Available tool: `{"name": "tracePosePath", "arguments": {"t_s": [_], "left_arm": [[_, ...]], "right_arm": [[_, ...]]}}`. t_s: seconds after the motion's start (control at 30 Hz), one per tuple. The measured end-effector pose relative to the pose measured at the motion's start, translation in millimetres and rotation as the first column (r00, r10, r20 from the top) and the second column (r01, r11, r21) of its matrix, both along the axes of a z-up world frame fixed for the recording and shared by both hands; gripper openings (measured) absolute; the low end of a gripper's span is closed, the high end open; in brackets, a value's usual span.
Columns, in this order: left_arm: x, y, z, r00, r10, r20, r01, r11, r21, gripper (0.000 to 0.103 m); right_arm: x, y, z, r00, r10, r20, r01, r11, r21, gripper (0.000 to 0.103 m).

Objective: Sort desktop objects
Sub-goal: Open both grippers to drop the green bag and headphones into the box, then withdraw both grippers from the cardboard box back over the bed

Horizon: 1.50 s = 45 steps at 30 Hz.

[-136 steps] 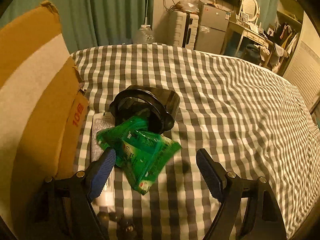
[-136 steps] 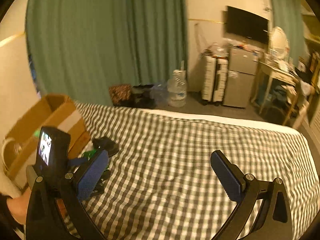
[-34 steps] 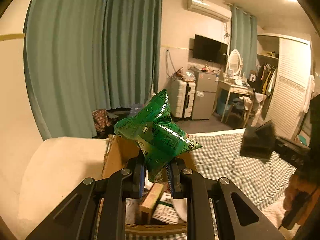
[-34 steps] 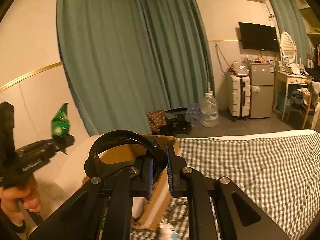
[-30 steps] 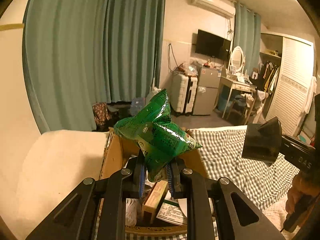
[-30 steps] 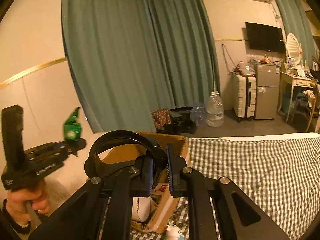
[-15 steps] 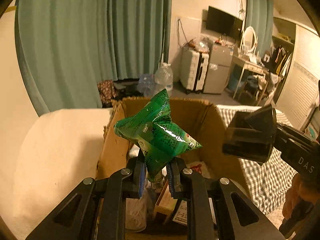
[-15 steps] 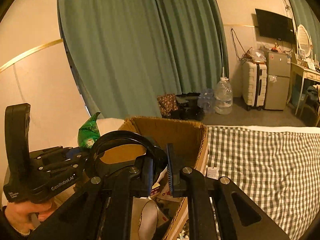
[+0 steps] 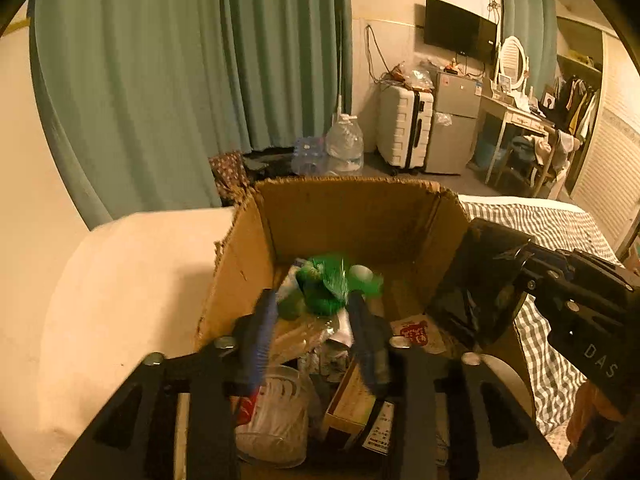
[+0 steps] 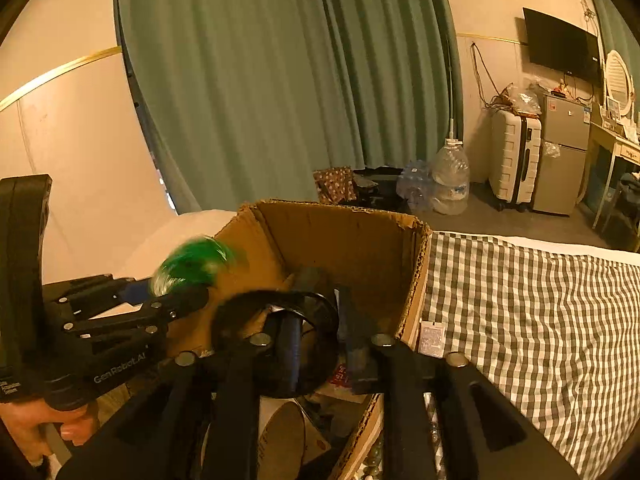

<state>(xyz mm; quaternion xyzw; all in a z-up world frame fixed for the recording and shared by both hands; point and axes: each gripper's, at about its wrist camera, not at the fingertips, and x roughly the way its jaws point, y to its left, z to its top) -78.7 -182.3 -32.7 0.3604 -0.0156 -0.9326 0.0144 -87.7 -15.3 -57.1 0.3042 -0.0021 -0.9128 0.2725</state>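
While the cardboard box (image 9: 352, 216) stands on the checked bed (image 10: 520, 312), the drop-off step is in hand. The left tongs (image 9: 314, 330) gape, the blurred green packet (image 9: 324, 284) falling inside, its axis unreadable. The right tongs (image 10: 320, 340), parted, barely grip the black holder (image 10: 276, 344), mouth up; next it needs releasing.

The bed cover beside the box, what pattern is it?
The bed cover is a grey and white check, clearest in the right wrist view.

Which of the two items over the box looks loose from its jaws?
The green packet: it is motion-blurred between the left gripper's spread jaws. The black cup sits sharp at the right gripper's tip.
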Motion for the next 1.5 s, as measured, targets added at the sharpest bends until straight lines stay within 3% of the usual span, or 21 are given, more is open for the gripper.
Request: {"name": "tracePosePath", "arguments": {"t_s": [0.13, 0.2, 0.27, 0.37, 0.43, 0.57, 0.93, 1.0, 1.13, 1.27, 1.5], "left_arm": [[4.7, -2.7, 10.3, 0.999, 0.021, -0.041, -0.021, 1.0, 0.0, 0.053], [7.9, -5.5, 15.4, 0.998, 0.037, -0.059, -0.036, 0.999, 0.012, 0.061], [10.6, -8.4, 21.7, 0.996, 0.047, -0.08, -0.045, 0.999, 0.027, 0.062], [18.2, -11.9, 31.3, 0.991, 0.065, -0.114, -0.06, 0.997, 0.051, 0.067], [21.3, -14.0, 35.8, 0.989, 0.074, -0.128, -0.067, 0.996, 0.062, 0.076], [26.2, -17.8, 41.4, 0.986, 0.091, -0.142, -0.08, 0.994, 0.079, 0.076], [43.5, -11.9, 61.0, 0.976, 0.094, -0.195, -0.074, 0.991, 0.109, 0.083], [49.6, -5.5, 68.3, 0.972, 0.094, -0.214, -0.072, 0.992, 0.106, 0.091], [64.6, 5.7, 84.0, 0.963, 0.092, -0.253, -0.065, 0.991, 0.114, 0.103], [79.6, 19.4, 100.6, 0.955, 0.104, -0.278, -0.07, 0.989, 0.127, 0.103], [96.3, 42.3, 118.8, 0.948, 0.112, -0.298, -0.074, 0.988, 0.134, 0.103]], "right_arm": [[8.7, -0.9, 9.6, 1.0, 0.006, -0.029, -0.006, 1.0, 0.013, 0.025], [11.2, -0.4, 13.2, 0.999, 0.008, -0.034, -0.008, 1.0, 0.015, 0.037], [11.8, 0.8, 17.3, 0.999, 0.016, -0.033, -0.016, 1.0, 0.013, 0.057], [15.0, 3.7, 24.0, 0.999, 0.017, -0.041, -0.017, 1.0, -0.004, 0.058], [18.0, 3.8, 29.3, 0.999, 0.016, -0.05, -0.016, 1.0, -0.001, 0.06], [25.0, 2.7, 38.8, 0.997, 0.011, -0.071, -0.009, 1.0, 0.024, 0.068], [50.8, 31.9, 83.9, 0.99, -0.033, -0.134, 0.032, 0.999, -0.012, 0.074], [57.2, 41.3, 94.2, 0.987, -0.047, -0.151, 0.044, 0.999, -0.021, 0.077], [72.0, 62.1, 116.1, 0.979, -0.081, -0.187, 0.071, 0.996, -0.059, 0.092], [84.8, 79.2, 135.4, 0.968, -0.108, -0.227, 0.095, 0.993, -0.07, 0.103], [104.4, 114.0, 158.5, 0.948, -0.16, -0.275, 0.14, 0.986, -0.093, 0.103]]}}
